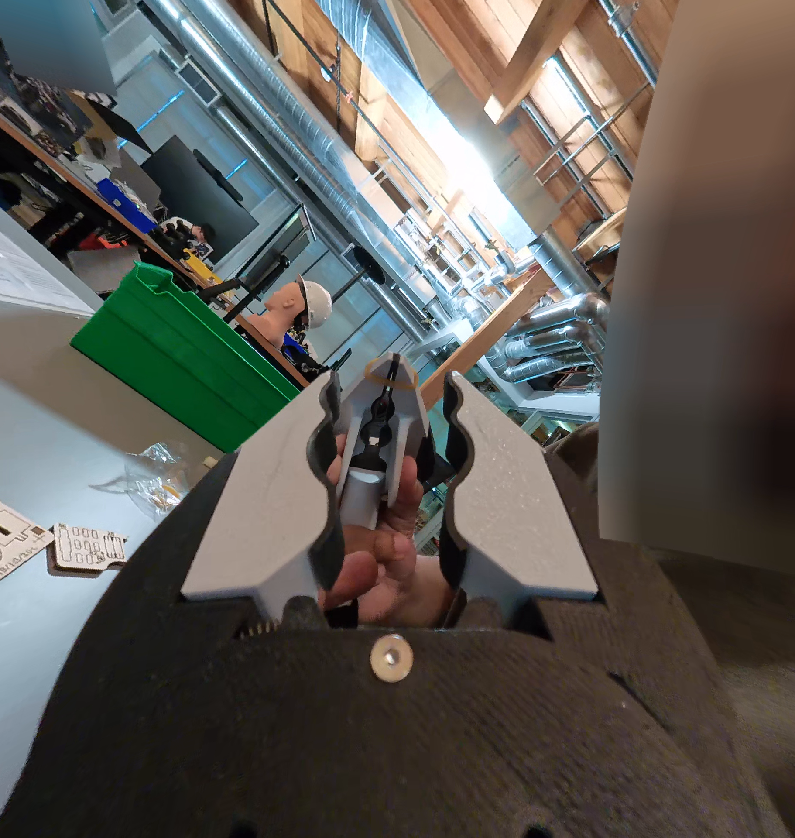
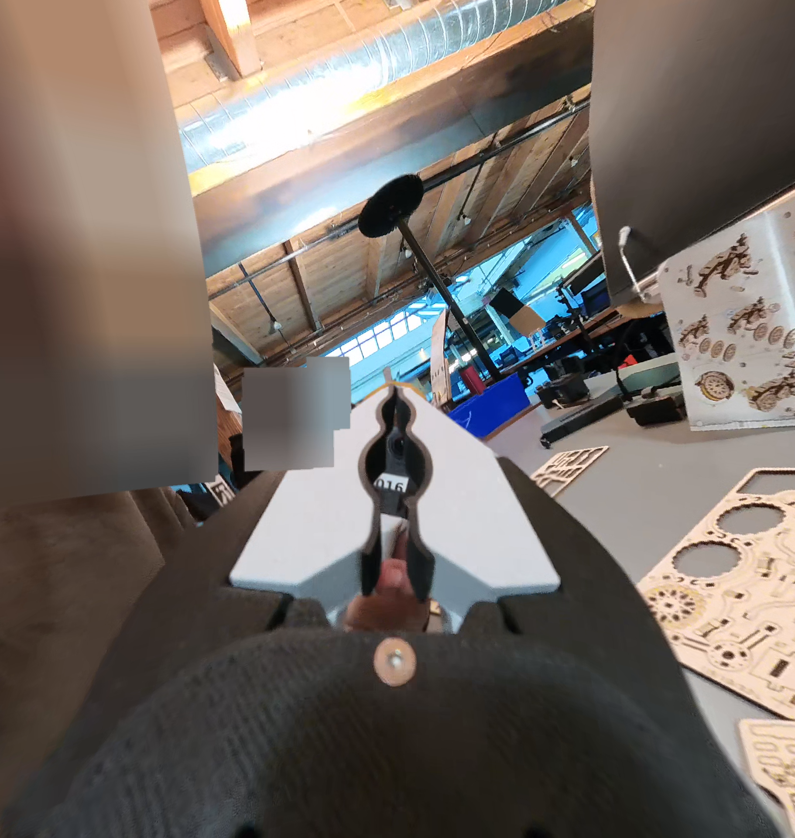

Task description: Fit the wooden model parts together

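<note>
Both grippers are raised off the table and face each other, tilted up toward the ceiling. In the left wrist view my left gripper (image 1: 392, 381) is open and empty, and my right gripper (image 1: 389, 408) shows in its gap, held by a hand (image 1: 386, 557). My right gripper (image 2: 393, 392) is shut, with a yellow rubber band (image 2: 377, 389) looped around its tips; the band also shows in the left wrist view (image 1: 389, 377). Laser-cut wooden part sheets lie on the grey table: a small one (image 1: 89, 546), a larger one (image 1: 1, 544), and others (image 2: 740, 589) (image 2: 568, 462) (image 2: 781, 771).
A green bin (image 1: 173, 358) stands at the table's far edge, with a clear plastic bag (image 1: 160, 476) in front of it. A printed instruction booklet (image 2: 744, 335) stands at the right. A blue bin (image 2: 491, 408) and dark equipment sit farther back. Less than 4 cm separates the two grippers' tips.
</note>
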Tool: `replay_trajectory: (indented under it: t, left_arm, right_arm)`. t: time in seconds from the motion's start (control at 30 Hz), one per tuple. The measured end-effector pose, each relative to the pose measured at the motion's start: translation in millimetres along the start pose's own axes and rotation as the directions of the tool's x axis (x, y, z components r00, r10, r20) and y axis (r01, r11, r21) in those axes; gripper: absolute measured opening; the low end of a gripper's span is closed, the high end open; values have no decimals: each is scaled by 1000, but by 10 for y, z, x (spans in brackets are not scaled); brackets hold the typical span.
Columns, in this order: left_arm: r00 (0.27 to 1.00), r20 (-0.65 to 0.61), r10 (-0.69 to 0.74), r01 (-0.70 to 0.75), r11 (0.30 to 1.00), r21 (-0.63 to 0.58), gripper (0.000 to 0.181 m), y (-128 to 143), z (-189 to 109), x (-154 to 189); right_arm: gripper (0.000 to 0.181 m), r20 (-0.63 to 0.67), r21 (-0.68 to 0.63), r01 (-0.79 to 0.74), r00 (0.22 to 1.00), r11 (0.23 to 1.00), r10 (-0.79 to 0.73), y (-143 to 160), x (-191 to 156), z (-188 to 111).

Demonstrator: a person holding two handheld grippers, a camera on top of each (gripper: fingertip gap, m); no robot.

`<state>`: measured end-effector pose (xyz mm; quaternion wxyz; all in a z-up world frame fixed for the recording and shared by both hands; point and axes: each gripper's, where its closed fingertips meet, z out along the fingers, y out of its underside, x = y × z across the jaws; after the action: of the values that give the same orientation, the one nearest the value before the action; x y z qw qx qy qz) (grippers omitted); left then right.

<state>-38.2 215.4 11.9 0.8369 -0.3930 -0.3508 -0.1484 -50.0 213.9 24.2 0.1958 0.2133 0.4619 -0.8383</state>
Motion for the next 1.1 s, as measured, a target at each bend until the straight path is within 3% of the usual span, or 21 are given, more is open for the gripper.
replay_trajectory:
  t: [0.13, 0.3, 0.47, 1.1]
  left_arm:
    - [1000, -4, -7, 7, 999, -48, 43, 24, -5, -14]
    - [999, -33, 0, -8, 972, -234, 40, 66, -153, -8]
    - [983, 25, 182, -157, 904, -397, 30, 224, -332, -166]
    - [980, 0, 197, -178, 885, -431, 18, 312, -348, -158]
  right_arm:
    - [0, 44, -118, 40, 998, 992, -36, 155, -34, 34]
    - [0, 110, -272, 94, 992, 958, -66, 308, -45, 6]
    - [0, 135, -389, 115, 989, 914, -67, 448, 12, -64]
    - [0, 152, -515, 102, 988, 851, -26, 668, 43, -137]
